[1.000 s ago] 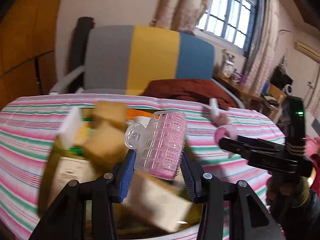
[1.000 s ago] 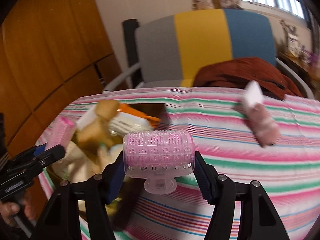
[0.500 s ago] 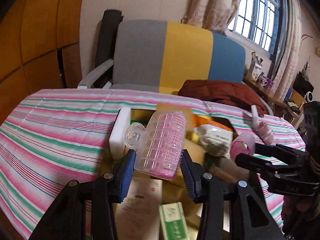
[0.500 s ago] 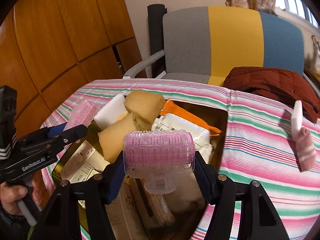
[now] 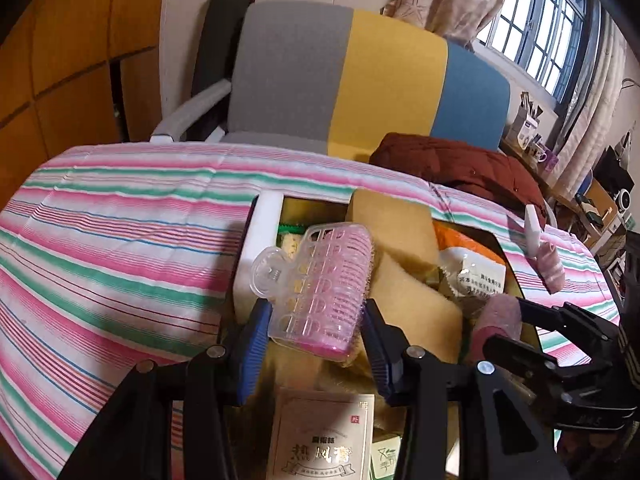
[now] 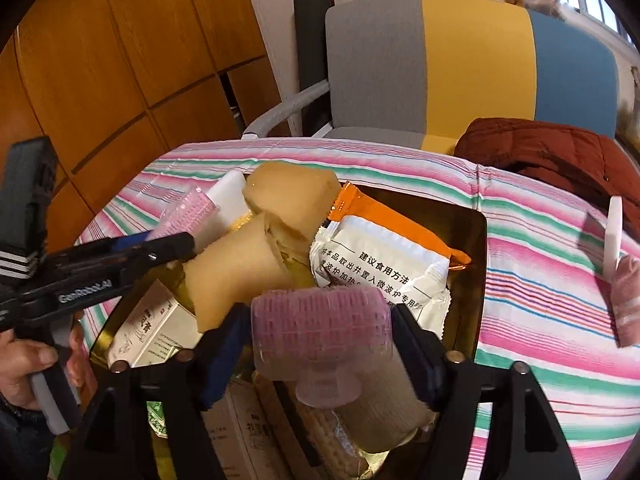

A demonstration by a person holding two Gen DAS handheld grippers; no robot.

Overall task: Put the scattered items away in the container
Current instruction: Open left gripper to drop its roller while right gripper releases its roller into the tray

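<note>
Both your grippers now hang over the container [image 6: 478,280]: right gripper [image 6: 322,340] fingers have just been opening, releasing its pink roller [image 6: 320,328]; left gripper [image 5: 314,330] grasps the other roller [image 5: 320,292].

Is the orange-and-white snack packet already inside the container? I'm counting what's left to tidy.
Yes, the snack packet lies inside the dark container, beside the yellow sponges.

Pink rollers [image 5: 320,292] [image 6: 322,330], a pink-green-white striped cloth [image 5: 112,248], yellow sponges [image 6: 240,276] and an orange-white packet [image 6: 380,256] are seen.
</note>
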